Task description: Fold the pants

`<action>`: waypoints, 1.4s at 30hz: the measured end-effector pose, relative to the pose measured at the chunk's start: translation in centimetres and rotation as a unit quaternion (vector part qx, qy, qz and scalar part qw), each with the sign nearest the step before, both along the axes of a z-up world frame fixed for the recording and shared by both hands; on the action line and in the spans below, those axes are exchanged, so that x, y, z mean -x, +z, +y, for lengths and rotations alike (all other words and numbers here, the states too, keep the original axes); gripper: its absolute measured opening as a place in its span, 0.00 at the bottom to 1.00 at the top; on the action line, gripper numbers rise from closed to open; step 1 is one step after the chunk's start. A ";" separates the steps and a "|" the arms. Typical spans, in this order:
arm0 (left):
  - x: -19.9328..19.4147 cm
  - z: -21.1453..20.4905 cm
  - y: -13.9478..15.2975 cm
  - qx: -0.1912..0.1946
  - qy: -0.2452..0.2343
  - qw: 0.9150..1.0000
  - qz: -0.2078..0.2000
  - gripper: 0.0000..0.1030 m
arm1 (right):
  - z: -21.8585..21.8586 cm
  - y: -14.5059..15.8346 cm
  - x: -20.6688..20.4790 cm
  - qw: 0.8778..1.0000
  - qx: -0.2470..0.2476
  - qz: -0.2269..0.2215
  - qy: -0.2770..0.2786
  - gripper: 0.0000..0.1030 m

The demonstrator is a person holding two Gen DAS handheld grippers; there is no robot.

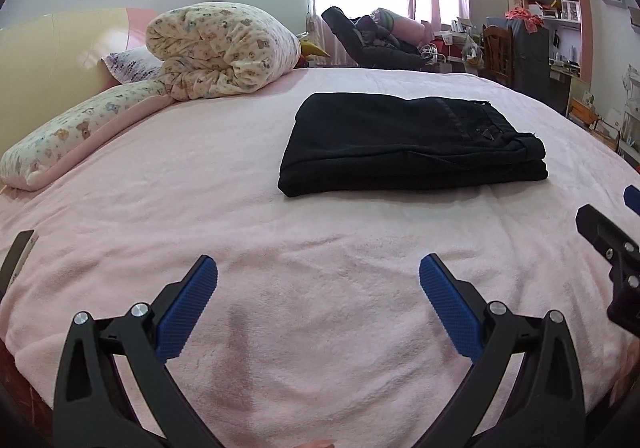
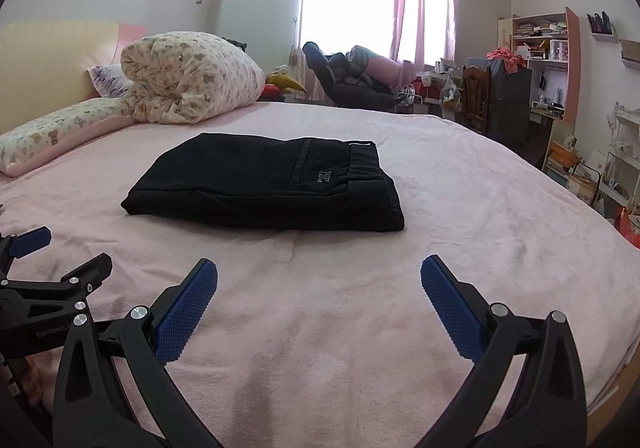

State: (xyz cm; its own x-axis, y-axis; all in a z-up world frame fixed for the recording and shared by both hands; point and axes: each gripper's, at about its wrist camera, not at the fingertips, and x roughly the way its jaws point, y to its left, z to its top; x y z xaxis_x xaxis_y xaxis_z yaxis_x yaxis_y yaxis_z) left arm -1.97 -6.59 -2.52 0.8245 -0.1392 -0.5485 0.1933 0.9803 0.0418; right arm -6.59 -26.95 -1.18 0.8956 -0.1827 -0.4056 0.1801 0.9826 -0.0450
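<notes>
Two pairs of tongs hang above the near part of the bed, and neither has hold of anything. The left tongs stand wide apart, their blue ribbed pads splayed over bare cover; the right tongs are spread just as wide, with nothing between the pads. Each camera catches the other tool at its edge, so the two sit side by side, well short of the garment.

The black fabric pants lie as a compact, roughly rectangular stack in the middle of the bed covered in pink fleece. Several layers show along the near edge, one over another, and the waistband with its small logo tab lies on top toward the right end. The edges line up fairly well; the left end looks a little rounder and softer than the right.

Judged from this, the folding looks essentially done: no leg trails out, nothing hangs loose, and the stack rests flat on its own. What may remain is small, perhaps squaring a corner or pressing the top layer, or simply drawing away. Well behind the stack, a rolled cream quilt printed with little bears sits by the headboard, well apart from the pants.
</notes>
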 end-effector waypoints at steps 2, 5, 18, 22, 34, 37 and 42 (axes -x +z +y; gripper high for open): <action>-0.1 0.1 0.0 0.004 0.001 1.000 0.000 0.98 | -0.1 -0.3 0.0 1.000 -0.002 0.000 -0.004 0.99; -0.1 0.1 -0.1 0.000 0.012 1.000 0.001 0.98 | -0.4 -0.4 -0.1 1.000 -0.010 0.001 -0.008 0.99; 0.0 -0.9 -0.2 -0.016 0.001 1.000 -0.002 0.98 | -1.5 -0.9 -0.5 0.999 -0.024 0.011 -0.021 0.99; -0.1 -1.3 -0.2 -0.017 -0.005 1.000 0.000 0.98 | -1.5 -0.9 -0.5 0.999 -0.021 0.011 -0.022 0.99; -0.4 -1.4 -0.5 -0.014 -0.004 1.000 0.011 0.98 | -1.6 -1.1 -0.6 0.999 -0.019 0.014 -0.027 0.99; -0.3 -1.5 -0.5 -0.016 -0.004 1.000 0.012 0.98 | -1.7 -1.2 -0.7 0.999 -0.019 0.017 -0.025 0.99; -0.4 -1.6 -0.6 -0.023 -0.007 1.000 0.008 0.98 | -1.7 -1.3 -0.7 0.999 -0.020 0.017 -0.025 0.99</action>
State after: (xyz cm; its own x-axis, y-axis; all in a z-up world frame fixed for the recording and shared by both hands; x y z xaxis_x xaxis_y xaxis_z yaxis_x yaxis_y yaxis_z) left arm -1.60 -8.23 -3.10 0.8133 -0.1254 -0.5682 0.2079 0.9747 0.0825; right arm -5.92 -28.61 -2.46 0.8714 -0.2093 -0.4437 0.2275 0.9737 -0.0125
